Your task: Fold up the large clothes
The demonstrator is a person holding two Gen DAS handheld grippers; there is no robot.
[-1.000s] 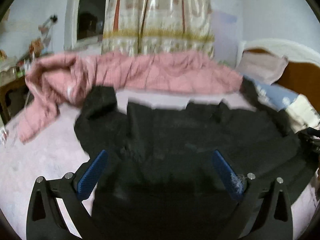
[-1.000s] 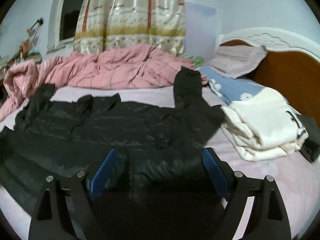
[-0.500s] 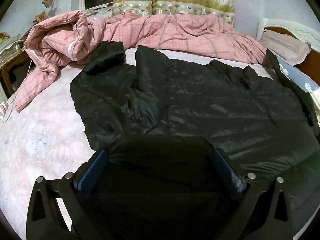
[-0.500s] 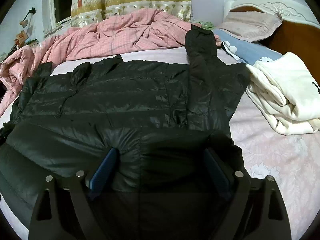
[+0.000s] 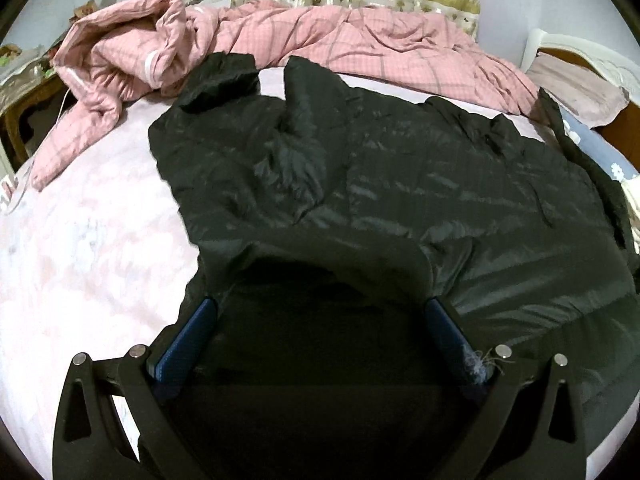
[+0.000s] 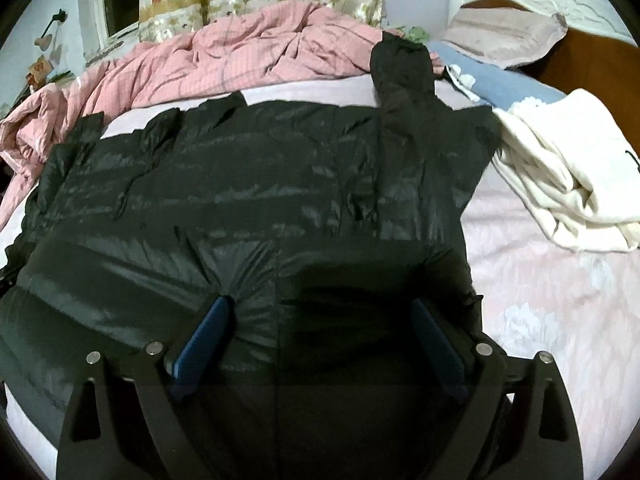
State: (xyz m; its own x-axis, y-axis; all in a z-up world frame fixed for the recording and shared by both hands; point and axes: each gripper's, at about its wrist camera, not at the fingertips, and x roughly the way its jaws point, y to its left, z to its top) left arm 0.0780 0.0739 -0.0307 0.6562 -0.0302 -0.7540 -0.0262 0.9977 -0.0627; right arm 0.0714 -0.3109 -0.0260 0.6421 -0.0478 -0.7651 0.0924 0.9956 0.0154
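Observation:
A large black puffer jacket point(image 5: 400, 184) point(image 6: 260, 184) lies spread across the pink bed sheet point(image 5: 88, 248). One sleeve point(image 5: 224, 80) points toward the far left. The other sleeve point(image 6: 404, 92) is laid up over the jacket's right side. My left gripper point(image 5: 320, 304) is open, its blue pads wide apart and low over the jacket's near left hem, where the fabric bulges between them. My right gripper point(image 6: 320, 303) is also open, with its left fingertip pressing into the fabric at the near right hem.
A rumpled pink checked quilt point(image 5: 340, 40) runs along the far side of the bed. A cream garment point(image 6: 560, 184) is heaped to the right, beside a blue pillow point(image 6: 500, 84) and the wooden headboard point(image 6: 592, 68). Curtains and a window are behind.
Both grippers have tipped down and come closer to the jacket's near hem. The jacket now fills more of each view, and fabric rises between the left fingers.

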